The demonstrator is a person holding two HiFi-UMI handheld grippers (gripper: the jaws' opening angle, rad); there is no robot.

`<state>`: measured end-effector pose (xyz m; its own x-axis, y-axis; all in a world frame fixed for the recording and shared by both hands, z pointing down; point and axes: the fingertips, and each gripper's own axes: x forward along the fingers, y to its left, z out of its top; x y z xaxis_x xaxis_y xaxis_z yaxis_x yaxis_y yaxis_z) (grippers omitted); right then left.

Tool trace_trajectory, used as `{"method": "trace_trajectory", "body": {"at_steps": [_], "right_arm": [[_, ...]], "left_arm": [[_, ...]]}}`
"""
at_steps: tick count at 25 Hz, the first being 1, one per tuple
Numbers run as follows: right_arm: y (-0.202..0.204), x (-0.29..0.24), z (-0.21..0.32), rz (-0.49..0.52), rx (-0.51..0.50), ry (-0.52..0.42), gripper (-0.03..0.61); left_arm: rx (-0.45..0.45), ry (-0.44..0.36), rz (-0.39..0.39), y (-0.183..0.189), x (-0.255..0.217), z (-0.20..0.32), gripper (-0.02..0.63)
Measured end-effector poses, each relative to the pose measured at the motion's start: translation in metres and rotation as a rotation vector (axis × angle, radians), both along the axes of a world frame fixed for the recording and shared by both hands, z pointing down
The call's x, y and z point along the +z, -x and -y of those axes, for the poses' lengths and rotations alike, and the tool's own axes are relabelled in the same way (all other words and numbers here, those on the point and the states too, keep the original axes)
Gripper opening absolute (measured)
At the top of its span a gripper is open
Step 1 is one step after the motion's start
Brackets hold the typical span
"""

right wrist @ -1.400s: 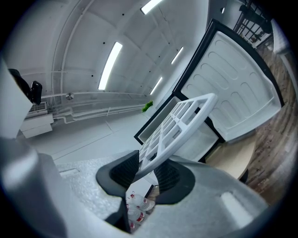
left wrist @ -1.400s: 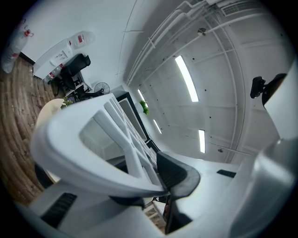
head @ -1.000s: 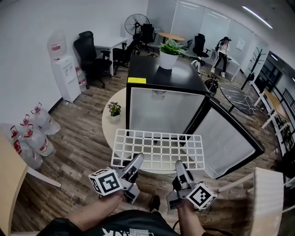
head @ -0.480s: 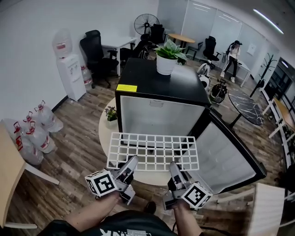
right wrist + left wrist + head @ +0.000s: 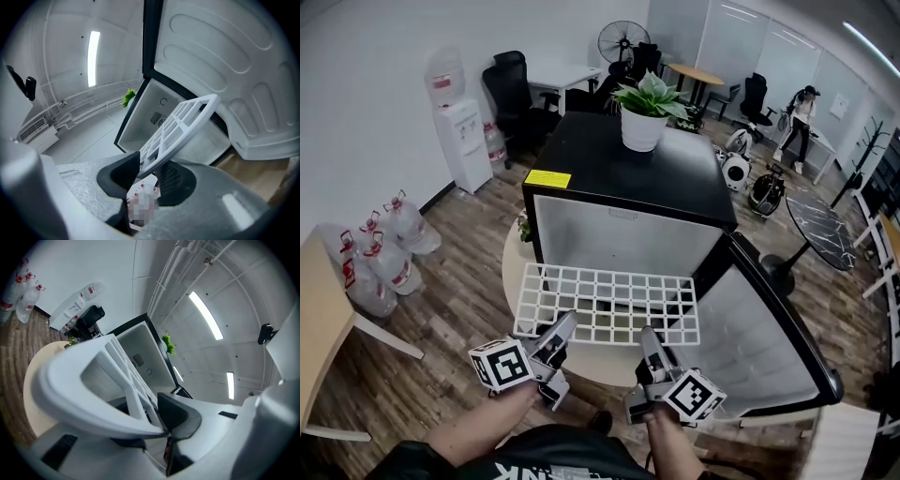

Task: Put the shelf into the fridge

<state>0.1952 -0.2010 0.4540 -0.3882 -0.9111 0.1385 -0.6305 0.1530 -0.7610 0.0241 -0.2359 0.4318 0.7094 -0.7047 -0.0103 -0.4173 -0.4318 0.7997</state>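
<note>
We hold the shelf [image 5: 609, 271] about level before the open fridge [image 5: 628, 178], above the round desk [image 5: 512, 272] on which the fridge stands. The left tongs [image 5: 562, 325] and right tongs [image 5: 648, 337] each pinch its near edge, one left of the middle, one right. The door [image 5: 769, 337] stands swung out on the right.
</note>
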Motion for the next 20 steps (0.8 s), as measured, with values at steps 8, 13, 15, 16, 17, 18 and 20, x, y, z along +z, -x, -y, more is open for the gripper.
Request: {"method": "trace_trajectory", "body": {"at_steps": [8, 13, 15, 16, 17, 18, 20], "right_arm": [[-0.011, 0.006, 0.021, 0.039, -0.052, 0.001, 0.101], [-0.007, 0.015, 0.031, 0.076, -0.091, -0.030, 0.101], [-0.009, 0.023, 0.034, 0.058, -0.075, 0.003, 0.101], [-0.010, 0.026, 0.036, 0.052, -0.066, 0.013, 0.101], [-0.009, 0.028, 0.037, 0.054, -0.061, 0.015, 0.101], [-0.008, 0.030, 0.039, 0.058, -0.057, 0.015, 0.101], [-0.008, 0.033, 0.043, 0.053, -0.043, 0.012, 0.101]], "left_arm": [[-0.041, -0.007, 0.037, -0.013, 0.005, 0.015, 0.091], [-0.060, -0.007, 0.035, -0.012, 0.014, 0.020, 0.091], [-0.060, 0.009, 0.051, -0.011, 0.021, 0.025, 0.091], [-0.053, 0.017, 0.060, -0.010, 0.024, 0.027, 0.091], [-0.045, 0.019, 0.062, -0.010, 0.027, 0.029, 0.091], [-0.038, 0.016, 0.054, -0.010, 0.028, 0.031, 0.091], [-0.022, 0.015, 0.038, -0.011, 0.032, 0.038, 0.091]]}}
